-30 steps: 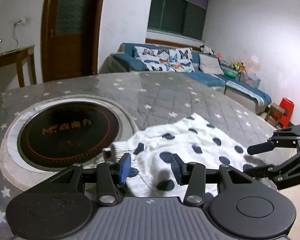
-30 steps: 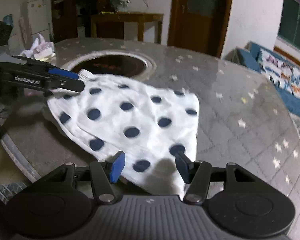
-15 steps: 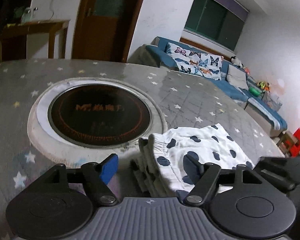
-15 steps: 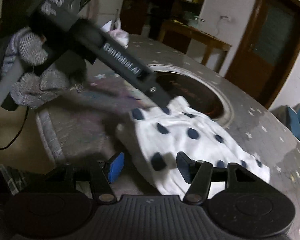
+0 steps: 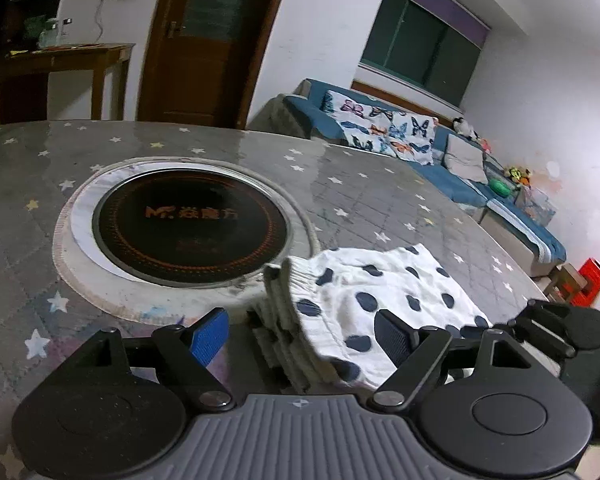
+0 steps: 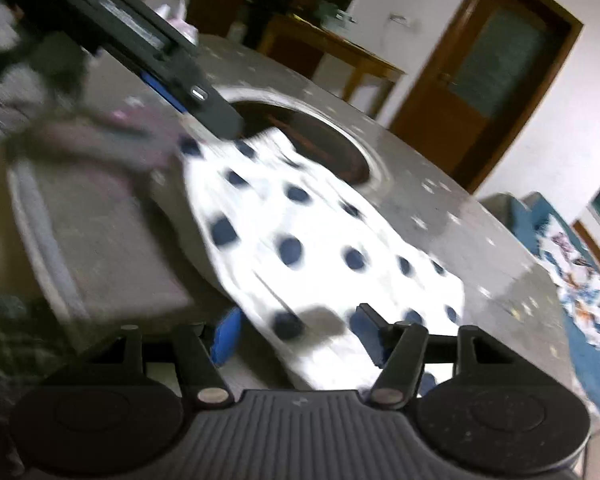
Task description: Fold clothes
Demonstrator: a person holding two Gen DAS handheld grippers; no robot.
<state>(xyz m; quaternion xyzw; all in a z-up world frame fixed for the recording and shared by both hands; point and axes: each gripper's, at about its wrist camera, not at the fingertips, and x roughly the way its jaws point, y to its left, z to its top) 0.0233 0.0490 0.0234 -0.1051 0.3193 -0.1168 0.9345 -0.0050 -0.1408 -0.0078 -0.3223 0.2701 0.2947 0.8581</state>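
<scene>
Left wrist view: the left gripper [image 5: 300, 334] fills the bottom edge, jaws wide and opening, pads clear of the cloth.
Between the jaws: the folded edge of the garment [image 5: 364, 292] sits in the gap, its stacked white layers showing on the left side; neither pad presses on it.
Garment: white with dark blue dots, folded, lying flat on the table [image 5: 400, 216], just right of the round hob [image 5: 190, 224].
Right edge: the right gripper [image 5: 556, 320] comes in low over the cloth's near corner.
Table: grey cover with small stars, hob set into the middle with a pale ring around it.
Beyond: a blue sofa [image 5: 452, 176] with butterfly cushions, a brown door [image 5: 208, 40], a side table [image 5: 64, 64] along the wall.
Right wrist view: blurred; the right gripper [image 6: 296, 336] is about half open and closing, the near edge of the garment [image 6: 300, 240] between its jaws, pads not pressing on it.
Across the cloth: the left gripper [image 6: 208, 108] reaches in from the upper left, its tip at the far corner by the hob [image 6: 312, 148]; a knit sleeve [image 6: 4, 92] sits behind it.
</scene>
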